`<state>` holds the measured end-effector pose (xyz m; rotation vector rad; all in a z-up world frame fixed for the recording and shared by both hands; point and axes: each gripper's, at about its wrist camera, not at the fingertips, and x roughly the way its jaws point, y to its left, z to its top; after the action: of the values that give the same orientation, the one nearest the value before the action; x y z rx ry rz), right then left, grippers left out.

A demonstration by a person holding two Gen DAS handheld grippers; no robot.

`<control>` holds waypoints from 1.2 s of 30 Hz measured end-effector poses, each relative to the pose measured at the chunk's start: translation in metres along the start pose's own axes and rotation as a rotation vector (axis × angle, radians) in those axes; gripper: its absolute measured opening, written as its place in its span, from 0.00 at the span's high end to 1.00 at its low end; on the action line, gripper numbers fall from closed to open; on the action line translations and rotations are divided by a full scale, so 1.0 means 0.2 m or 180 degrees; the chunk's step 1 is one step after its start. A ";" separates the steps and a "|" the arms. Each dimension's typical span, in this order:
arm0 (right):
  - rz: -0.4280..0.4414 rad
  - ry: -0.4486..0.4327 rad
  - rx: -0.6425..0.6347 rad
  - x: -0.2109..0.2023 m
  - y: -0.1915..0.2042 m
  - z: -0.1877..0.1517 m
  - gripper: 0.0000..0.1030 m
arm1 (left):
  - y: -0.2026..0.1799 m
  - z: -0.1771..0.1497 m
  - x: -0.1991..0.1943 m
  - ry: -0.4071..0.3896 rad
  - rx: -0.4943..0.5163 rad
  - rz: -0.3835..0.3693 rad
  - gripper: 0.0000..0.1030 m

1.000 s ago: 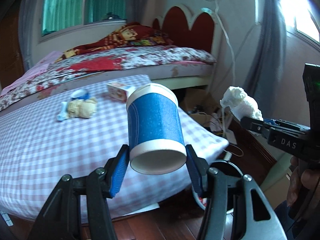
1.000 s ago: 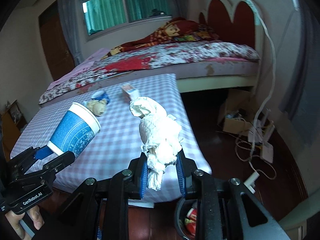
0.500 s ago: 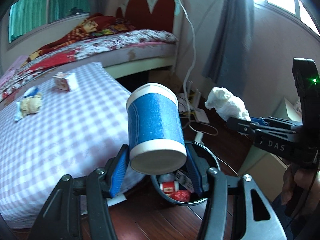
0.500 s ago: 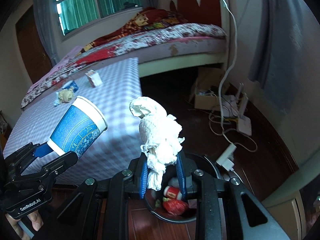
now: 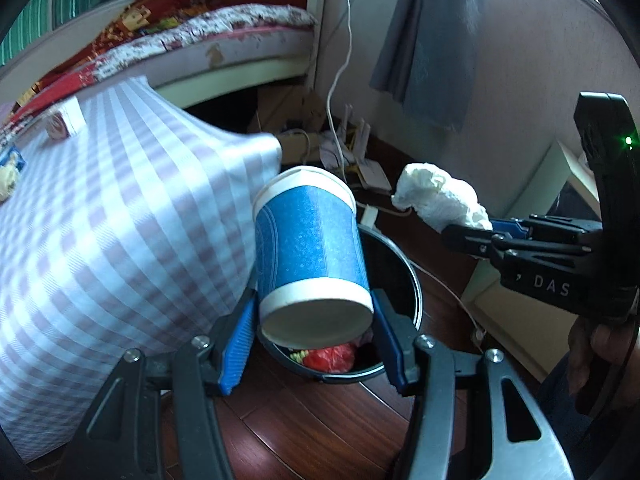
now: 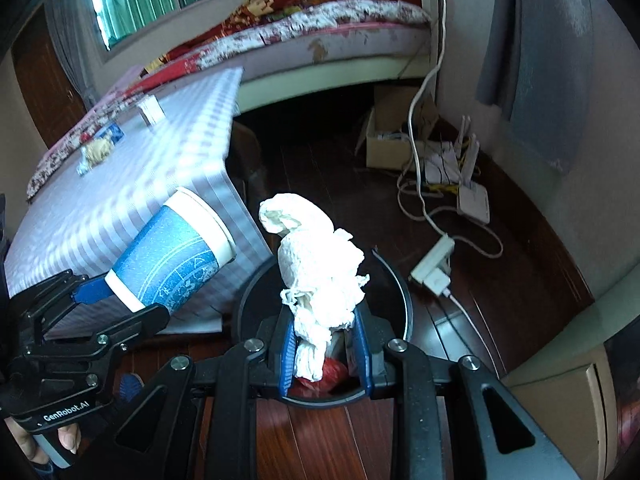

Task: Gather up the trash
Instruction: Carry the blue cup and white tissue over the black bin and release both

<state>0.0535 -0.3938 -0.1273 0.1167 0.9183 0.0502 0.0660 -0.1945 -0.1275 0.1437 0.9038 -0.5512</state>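
Paper cup pinched in left gripper, tissue wad in right gripper — both above the black bin beside the checked mattress.

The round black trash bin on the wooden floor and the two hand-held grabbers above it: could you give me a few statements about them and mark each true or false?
1. The left gripper clamps a blue paper cup with white bands near its base. True.
2. The right gripper holds a red wrapper. False: it is shut on a crumpled white tissue wad.
3. The round black trash bin is empty. False: red and other scraps lie inside.
4. The checked purple-and-white tablecloth is next to the bin. True.
5. The cup's mouth faces the left camera. False: its closed bottom does.
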 end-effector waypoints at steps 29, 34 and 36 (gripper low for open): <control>-0.0384 0.0786 -0.0033 0.46 -0.14 -0.14 0.01 | 0.15 -0.12 0.24 0.0362 -0.0297 0.0408 0.01; -0.0420 0.0688 -0.0007 0.40 -0.13 -0.13 0.01 | 0.15 -0.09 0.18 0.0283 -0.0276 0.0411 0.01; -0.0414 0.0646 0.0011 0.37 -0.13 -0.12 0.01 | 0.16 -0.08 0.17 0.0267 -0.0264 0.0416 0.01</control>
<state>0.0791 -0.4105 -0.2035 0.0554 1.1269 -0.0613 0.0873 -0.1759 -0.1672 0.1505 0.9899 -0.3880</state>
